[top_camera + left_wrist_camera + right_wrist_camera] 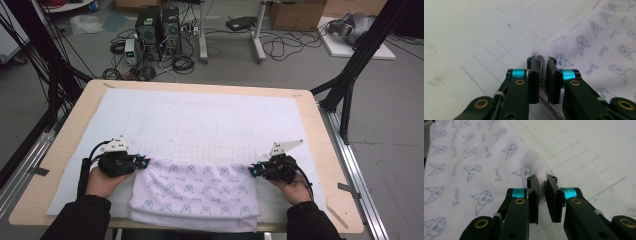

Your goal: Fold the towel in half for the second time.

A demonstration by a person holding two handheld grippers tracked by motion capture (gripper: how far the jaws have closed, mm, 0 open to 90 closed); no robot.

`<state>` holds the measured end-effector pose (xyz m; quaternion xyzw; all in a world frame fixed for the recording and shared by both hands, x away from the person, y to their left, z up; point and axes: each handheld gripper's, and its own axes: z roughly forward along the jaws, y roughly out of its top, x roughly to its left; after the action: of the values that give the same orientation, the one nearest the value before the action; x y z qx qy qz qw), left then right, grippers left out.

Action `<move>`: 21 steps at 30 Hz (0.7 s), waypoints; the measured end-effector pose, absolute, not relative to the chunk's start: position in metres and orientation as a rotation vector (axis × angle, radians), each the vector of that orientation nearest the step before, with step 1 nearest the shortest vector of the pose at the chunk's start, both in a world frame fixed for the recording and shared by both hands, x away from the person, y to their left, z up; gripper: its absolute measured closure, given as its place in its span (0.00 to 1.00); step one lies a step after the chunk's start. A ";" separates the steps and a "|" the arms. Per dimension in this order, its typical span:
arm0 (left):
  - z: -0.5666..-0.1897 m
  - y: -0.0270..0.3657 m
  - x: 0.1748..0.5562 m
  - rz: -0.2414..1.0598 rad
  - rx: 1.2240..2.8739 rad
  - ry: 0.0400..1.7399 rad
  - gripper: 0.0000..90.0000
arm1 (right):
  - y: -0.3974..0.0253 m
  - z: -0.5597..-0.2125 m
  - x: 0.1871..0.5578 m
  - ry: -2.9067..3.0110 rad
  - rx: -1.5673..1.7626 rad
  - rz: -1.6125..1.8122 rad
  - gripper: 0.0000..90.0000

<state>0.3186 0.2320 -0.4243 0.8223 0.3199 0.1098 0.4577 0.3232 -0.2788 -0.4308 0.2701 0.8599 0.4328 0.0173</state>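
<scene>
A pale towel (195, 192) printed with small blue figures lies folded at the near edge of the table. My left gripper (145, 162) is shut on the towel's far left corner, and the pinched cloth edge (541, 65) shows between its jaws. At the far right corner my right gripper (254, 170) is shut on the towel (474, 170), with a bunched tuft (541, 178) squeezed between its black jaws. Both corners sit low, just above the white mat (210, 120).
The white mat covers a wooden table (325, 150). Black frame posts (360, 55) stand at the right and left of the table. Computer towers (157, 25), cables and boxes sit on the floor beyond the far edge.
</scene>
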 end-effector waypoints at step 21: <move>-0.377 0.233 0.417 0.545 1.900 0.987 0.59 | -0.275 -0.374 0.433 2.414 1.004 1.262 0.61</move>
<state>0.4172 0.2328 -0.3771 0.7682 0.3990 0.2203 0.4495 0.4335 -0.2752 -0.3742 0.3434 0.8256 0.4316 0.1188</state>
